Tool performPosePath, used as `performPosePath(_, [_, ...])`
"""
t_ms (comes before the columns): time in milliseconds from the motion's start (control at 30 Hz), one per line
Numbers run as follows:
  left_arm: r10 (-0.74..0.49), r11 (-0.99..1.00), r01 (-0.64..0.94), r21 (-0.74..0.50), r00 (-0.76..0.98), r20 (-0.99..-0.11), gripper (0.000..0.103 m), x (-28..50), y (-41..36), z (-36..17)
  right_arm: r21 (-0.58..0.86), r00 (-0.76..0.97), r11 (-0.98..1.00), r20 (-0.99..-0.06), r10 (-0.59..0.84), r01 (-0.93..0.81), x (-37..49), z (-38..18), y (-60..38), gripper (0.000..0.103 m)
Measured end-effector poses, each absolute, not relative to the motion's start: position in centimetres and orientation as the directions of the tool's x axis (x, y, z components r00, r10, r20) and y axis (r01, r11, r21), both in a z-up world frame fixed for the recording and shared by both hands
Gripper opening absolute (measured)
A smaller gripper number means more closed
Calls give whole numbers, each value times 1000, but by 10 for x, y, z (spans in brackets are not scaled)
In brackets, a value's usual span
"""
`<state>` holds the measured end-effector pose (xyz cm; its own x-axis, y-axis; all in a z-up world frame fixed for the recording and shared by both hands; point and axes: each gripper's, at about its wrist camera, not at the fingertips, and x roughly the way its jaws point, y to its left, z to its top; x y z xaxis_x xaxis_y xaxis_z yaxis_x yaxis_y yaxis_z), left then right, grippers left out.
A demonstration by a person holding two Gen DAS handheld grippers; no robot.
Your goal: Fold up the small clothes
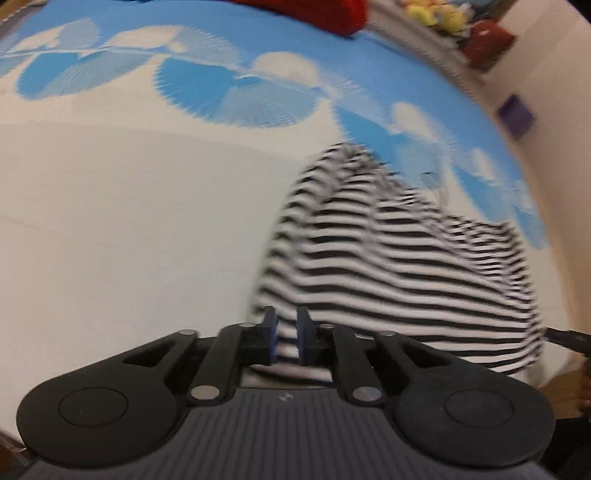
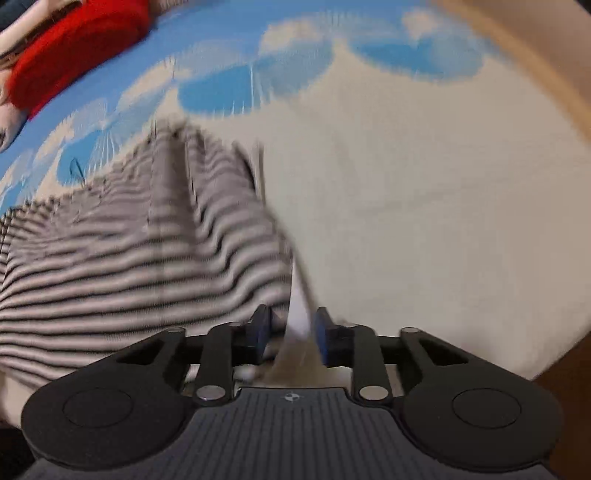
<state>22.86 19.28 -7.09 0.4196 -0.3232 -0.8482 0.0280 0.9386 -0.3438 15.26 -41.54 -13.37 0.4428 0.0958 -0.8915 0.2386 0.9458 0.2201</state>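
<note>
Left wrist view: the left tongs (image 1: 287,334) sit at the bottom middle of the frame, their blue pads close together with a narrow gap, and striped cloth shows in that gap. Whether the pads actually press the cloth I cannot tell. The striped shirt (image 1: 399,258), black and white, rises in a blurred mound from the tongs toward the right middle of the frame, lying on a bed sheet (image 1: 129,221) that is cream below and blue with white fan shapes above. A red cushion (image 1: 314,14) lies at the top edge, and soft toys (image 1: 436,14) sit at the upper right.

Right wrist view: the right tongs (image 2: 291,332) are at the bottom middle, partly open, with a pale edge of the shirt (image 2: 147,251) running up between the pads; the picture is too smeared to say whether they grip it. The shirt fills the left half of the frame on the sheet (image 2: 443,203). The red cushion (image 2: 74,48) is at the upper left.
</note>
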Motion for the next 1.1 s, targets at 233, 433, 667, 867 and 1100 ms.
performPosePath(233, [-273,948,227,-224,214,-938,40,242,127,-106,149,269,973,-958,97,178,166,-172,-398,39])
performPosePath(433, [-219,976,69,-208,241,-945,48,261,142,-105,147,378,962,-925,50,231,170,-155,-409,43])
performPosePath(667, [-213,964,-42,-264,479,-852,57,291,153,-72,234,590,938,-806,40,256,184,-132,-420,44])
performPosePath(867, [-161,982,-9,-189,484,-860,65,318,122,-84,220,614,956,-787,55,196,221,-138,-399,46])
performPosePath(1100, [-152,980,-36,-195,494,-856,65,347,119,-103,200,589,967,-805,72,156,260,-154,-376,46])
